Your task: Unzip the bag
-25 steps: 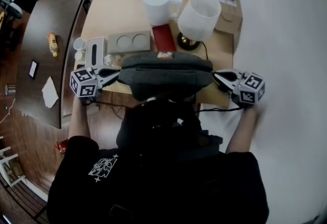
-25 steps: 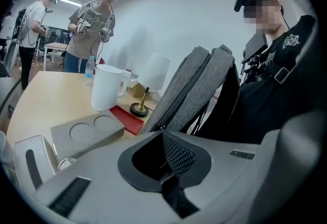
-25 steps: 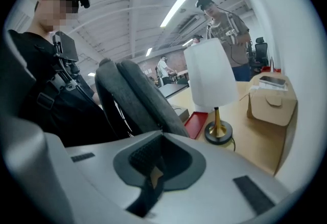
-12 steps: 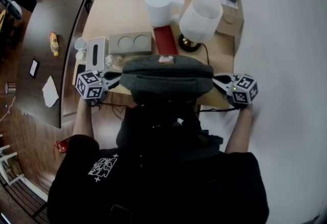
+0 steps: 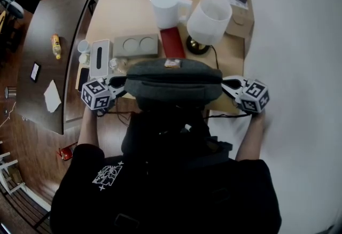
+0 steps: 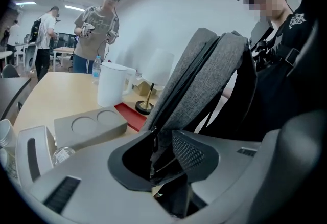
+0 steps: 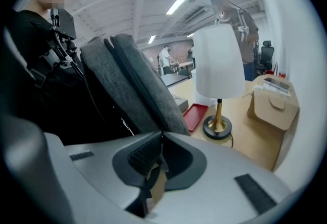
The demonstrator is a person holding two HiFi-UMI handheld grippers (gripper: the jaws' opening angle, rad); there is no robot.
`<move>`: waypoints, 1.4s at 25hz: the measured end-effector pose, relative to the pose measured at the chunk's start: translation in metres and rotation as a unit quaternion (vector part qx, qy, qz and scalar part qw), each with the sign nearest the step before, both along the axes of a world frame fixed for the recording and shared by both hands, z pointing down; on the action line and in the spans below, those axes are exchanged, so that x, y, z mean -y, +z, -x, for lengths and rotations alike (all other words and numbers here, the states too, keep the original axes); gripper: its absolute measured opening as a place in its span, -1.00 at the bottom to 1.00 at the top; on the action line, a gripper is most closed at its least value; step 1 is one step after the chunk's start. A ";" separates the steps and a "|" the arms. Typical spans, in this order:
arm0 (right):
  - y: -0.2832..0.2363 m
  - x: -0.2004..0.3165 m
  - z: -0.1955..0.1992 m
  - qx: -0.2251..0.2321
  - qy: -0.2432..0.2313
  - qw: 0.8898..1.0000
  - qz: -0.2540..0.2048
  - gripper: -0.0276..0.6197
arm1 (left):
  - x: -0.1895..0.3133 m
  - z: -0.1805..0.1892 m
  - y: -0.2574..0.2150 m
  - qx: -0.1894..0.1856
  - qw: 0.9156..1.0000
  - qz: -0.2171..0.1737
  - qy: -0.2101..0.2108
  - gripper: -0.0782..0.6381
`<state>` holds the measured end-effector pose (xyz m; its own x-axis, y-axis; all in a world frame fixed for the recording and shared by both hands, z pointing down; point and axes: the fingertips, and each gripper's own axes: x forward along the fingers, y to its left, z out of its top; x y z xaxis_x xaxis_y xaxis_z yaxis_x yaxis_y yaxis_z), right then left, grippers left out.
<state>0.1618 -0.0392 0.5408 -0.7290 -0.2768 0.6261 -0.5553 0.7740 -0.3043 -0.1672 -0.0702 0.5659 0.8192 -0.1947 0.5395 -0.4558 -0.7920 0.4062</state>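
Observation:
A grey fabric bag (image 5: pixel 173 80) stands upright at the table's near edge, its zipper line running along the top. My left gripper (image 5: pixel 122 82) is at its left end. Those jaws have just been opening, and the bag's end (image 6: pixel 204 74) and a strap hang loose in the gap of the left gripper (image 6: pixel 161 151). My right gripper (image 5: pixel 227 84) is at the bag's right end. Its jaws have also just been opening a little. In the right gripper view the tips of the right gripper (image 7: pixel 159 141) still pinch the bag's corner (image 7: pixel 138 80).
Behind the bag on the wooden table (image 5: pixel 117 8) stand a white pitcher (image 5: pixel 165 6), a white lamp (image 5: pixel 209 16), a red tray (image 5: pixel 172 40), a grey two-hollow holder (image 5: pixel 134 44) and a cardboard box (image 5: pixel 238 19). A dark table (image 5: pixel 48 40) lies left. A person (image 6: pixel 97 28) stands beyond.
Both marker cubes have edged slightly inward toward the bag's ends. The bag stays in the same place at the table's edge.

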 end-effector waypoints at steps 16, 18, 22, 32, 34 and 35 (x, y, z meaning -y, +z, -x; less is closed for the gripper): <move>-0.150 0.017 -0.014 0.095 0.037 0.978 -0.183 -0.66 | 0.035 0.013 -0.156 -0.050 0.980 -0.186 -0.044 -0.36; -0.177 0.028 -0.013 0.112 0.058 0.963 -0.236 -0.66 | 0.044 0.004 -0.178 -0.048 0.971 -0.228 -0.046 -0.36; -0.210 0.046 0.008 0.134 0.083 0.932 -0.325 -0.67 | 0.053 -0.030 -0.215 -0.070 0.954 -0.287 -0.041 -0.40; -0.252 0.071 0.071 0.168 0.176 0.900 -0.361 -0.84 | 0.068 -0.096 -0.259 -0.124 0.933 -0.331 -0.072 -0.80; -0.255 0.074 0.075 0.167 0.179 0.901 -0.358 -0.84 | 0.072 -0.100 -0.262 -0.112 0.930 -0.341 -0.080 -0.80; -0.254 0.075 0.076 0.158 0.180 0.902 -0.360 -0.84 | 0.074 -0.100 -0.263 -0.110 0.930 -0.342 -0.083 -0.80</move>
<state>0.0856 -0.1143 0.2871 -0.6219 -0.7823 -0.0347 -0.7830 0.6217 0.0186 -0.0670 -0.1437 0.3032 0.8231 -0.5640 0.0661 -0.5602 -0.8255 -0.0685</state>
